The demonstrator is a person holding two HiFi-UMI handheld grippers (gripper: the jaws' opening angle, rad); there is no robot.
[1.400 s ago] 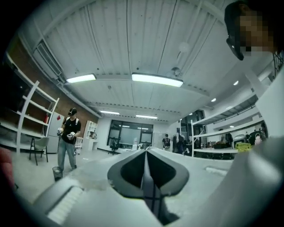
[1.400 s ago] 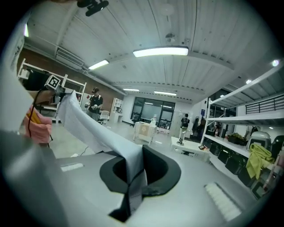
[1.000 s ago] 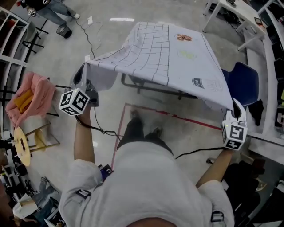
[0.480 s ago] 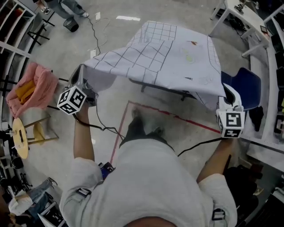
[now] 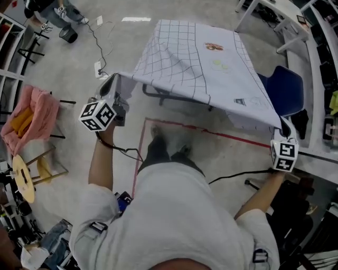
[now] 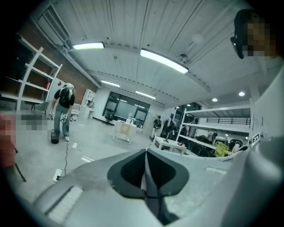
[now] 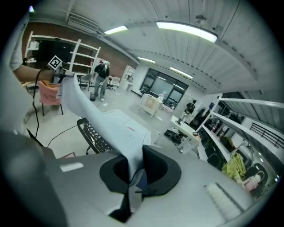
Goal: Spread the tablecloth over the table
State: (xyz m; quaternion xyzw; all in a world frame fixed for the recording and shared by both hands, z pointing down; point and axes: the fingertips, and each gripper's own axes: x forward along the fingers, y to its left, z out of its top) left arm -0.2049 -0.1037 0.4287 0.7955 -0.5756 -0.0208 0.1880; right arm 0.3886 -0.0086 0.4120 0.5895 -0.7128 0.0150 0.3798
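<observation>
A white tablecloth [image 5: 195, 58] with a grid pattern and small prints lies draped over the table, whose dark frame [image 5: 163, 97] shows under its near edge. My left gripper [image 5: 112, 87] is shut on the cloth's near left corner, held out past the table. My right gripper [image 5: 284, 126] is shut on the near right corner. In the left gripper view a thin fold of cloth [image 6: 145, 168] stands pinched between the jaws of the left gripper [image 6: 145, 177]. In the right gripper view the tablecloth [image 7: 106, 119] runs from the right gripper [image 7: 135, 175] away towards the left gripper's marker cube [image 7: 54, 62].
A blue chair [image 5: 288, 92] stands right of the table. A pink cloth [image 5: 37, 113] hangs on a rack at left, above a round wooden stool [image 5: 24, 176]. Red floor tape [image 5: 211, 138] runs in front of my feet. White desks [image 5: 264, 10] line the far right; a person [image 5: 53, 8] stands far left.
The cloth, billowed up and bunched half a second ago, has come down flatter over the table. Both grippers keep hold of their corners; the right one has moved outward and lower.
</observation>
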